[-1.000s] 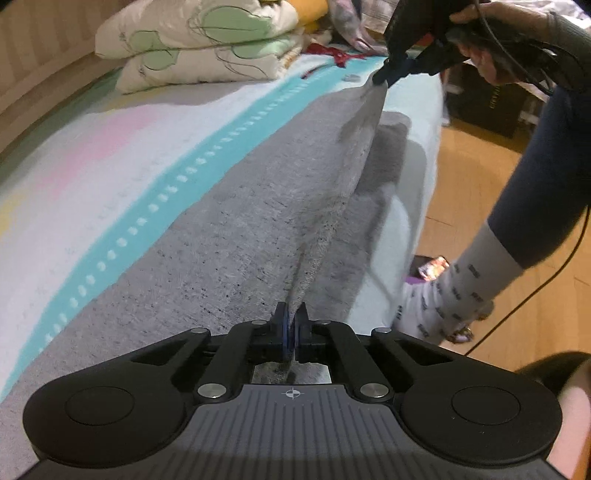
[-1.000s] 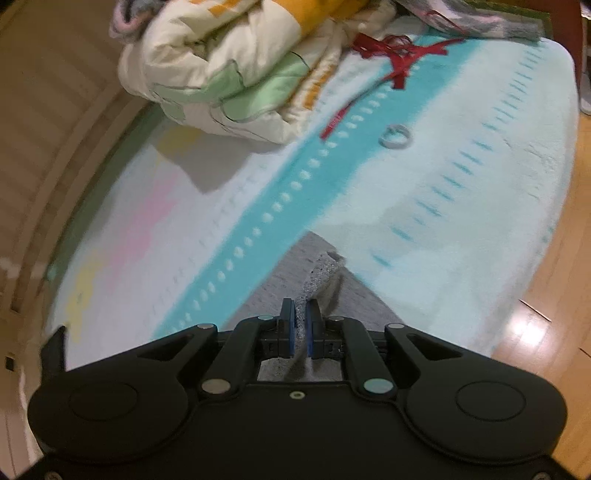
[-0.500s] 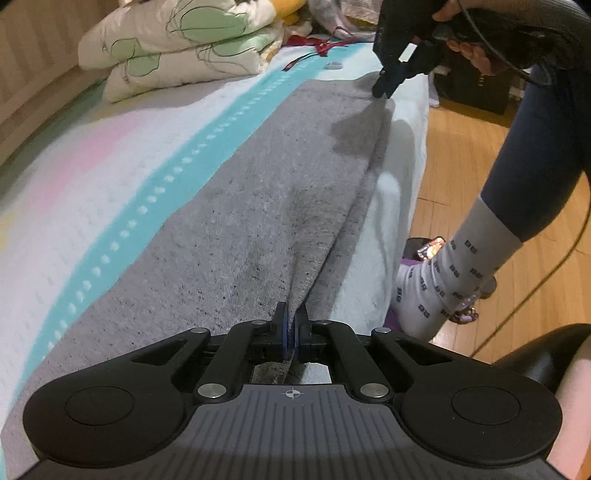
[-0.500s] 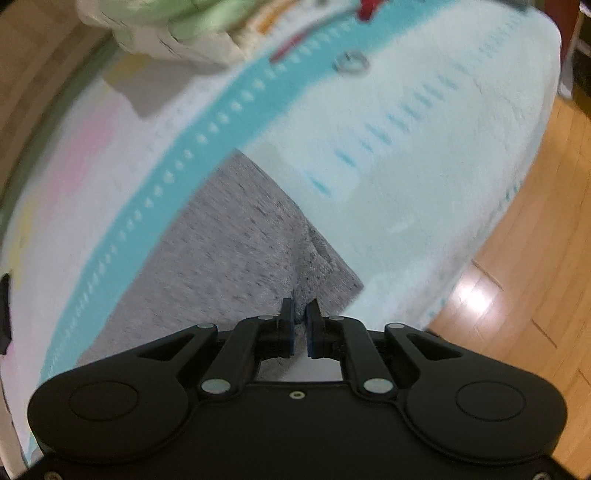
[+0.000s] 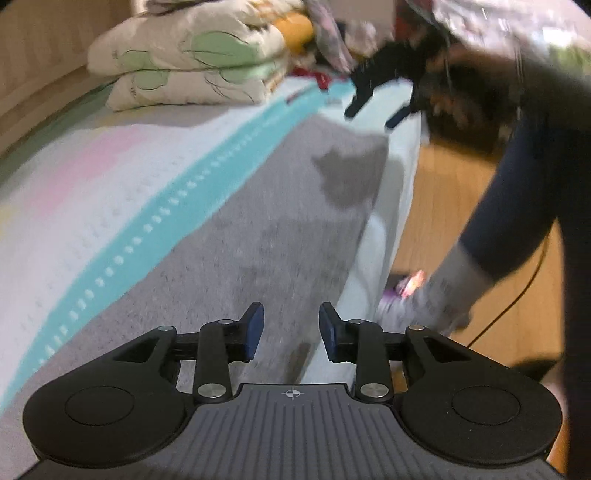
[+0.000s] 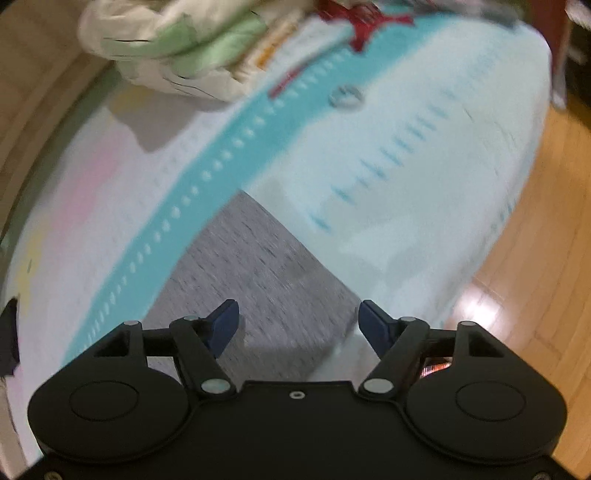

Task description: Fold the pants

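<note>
Left wrist view: left gripper [image 5: 291, 328] has its blue-padded fingers [image 5: 253, 328] spread apart, nothing between them, hovering just above the near end of the grey knit pants [image 5: 280, 221]. Pants lie flat lengthwise on the bed's pastel striped cover [image 5: 110, 192], running along the edge next to the wooden plank floor [image 5: 450, 206]. Teal dotted stripe [image 5: 177, 206] borders the pants on the far side. Right gripper [image 5: 376, 107] is visible at the far end of the pants, fingers parted, held above the fabric and not touching it; motion blur there. Its shadow falls on the grey cloth. Folded white quilt with green leaf print [image 5: 192, 66] is stacked at the head of the bed, well apart from the pants. Person's leg in dark trousers and a grey sock [image 5: 443, 291] stands on the floor beside the bed.

Right wrist view: right gripper [image 6: 297, 325] fingers wide apart, empty, over the square end of the pants [image 6: 258, 273]. Small ring-shaped object [image 6: 345, 96] sits on the cover further ahead, red ribbon [image 6: 364, 22] beyond it. Frame is blurred.
</note>
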Demonstrator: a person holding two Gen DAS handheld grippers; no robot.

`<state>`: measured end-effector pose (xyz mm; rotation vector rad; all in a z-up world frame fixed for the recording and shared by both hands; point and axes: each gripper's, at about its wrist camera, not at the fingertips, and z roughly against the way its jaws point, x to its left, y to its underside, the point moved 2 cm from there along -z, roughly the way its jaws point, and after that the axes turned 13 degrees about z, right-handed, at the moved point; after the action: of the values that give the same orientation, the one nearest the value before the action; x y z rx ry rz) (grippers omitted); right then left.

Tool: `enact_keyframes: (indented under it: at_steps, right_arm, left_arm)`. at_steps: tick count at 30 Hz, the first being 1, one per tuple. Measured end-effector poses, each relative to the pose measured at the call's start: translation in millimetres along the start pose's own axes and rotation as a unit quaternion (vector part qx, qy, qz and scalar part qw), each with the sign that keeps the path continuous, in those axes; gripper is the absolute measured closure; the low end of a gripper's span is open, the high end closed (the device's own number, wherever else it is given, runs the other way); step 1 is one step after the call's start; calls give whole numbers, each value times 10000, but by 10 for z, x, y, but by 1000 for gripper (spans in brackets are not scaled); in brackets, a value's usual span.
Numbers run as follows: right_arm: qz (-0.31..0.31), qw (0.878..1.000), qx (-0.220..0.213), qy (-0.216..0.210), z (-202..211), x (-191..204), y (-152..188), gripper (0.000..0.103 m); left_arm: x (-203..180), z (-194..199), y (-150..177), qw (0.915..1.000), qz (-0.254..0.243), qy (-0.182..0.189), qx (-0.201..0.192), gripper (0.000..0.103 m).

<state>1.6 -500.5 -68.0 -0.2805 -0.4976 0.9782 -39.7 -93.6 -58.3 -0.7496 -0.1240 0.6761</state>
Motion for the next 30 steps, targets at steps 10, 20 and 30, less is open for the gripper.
enact_keyframes:
  at_steps: [10, 20, 30]
  right_arm:
    - [1962, 9794, -454, -136, -268, 773, -483, 17]
    - [4416, 8774, 603, -1773, -819, 1774, -320, 17]
    - [5712, 7766, 1023, -2453, -879, 2223, 260, 78]
  left_arm:
    - [495, -615, -134, 9767, 2024, -265, 668, 66]
    - [706, -596, -149, 9519, 2978, 141, 709, 66]
    - [703, -617, -150, 9545, 2898, 147, 692, 66]
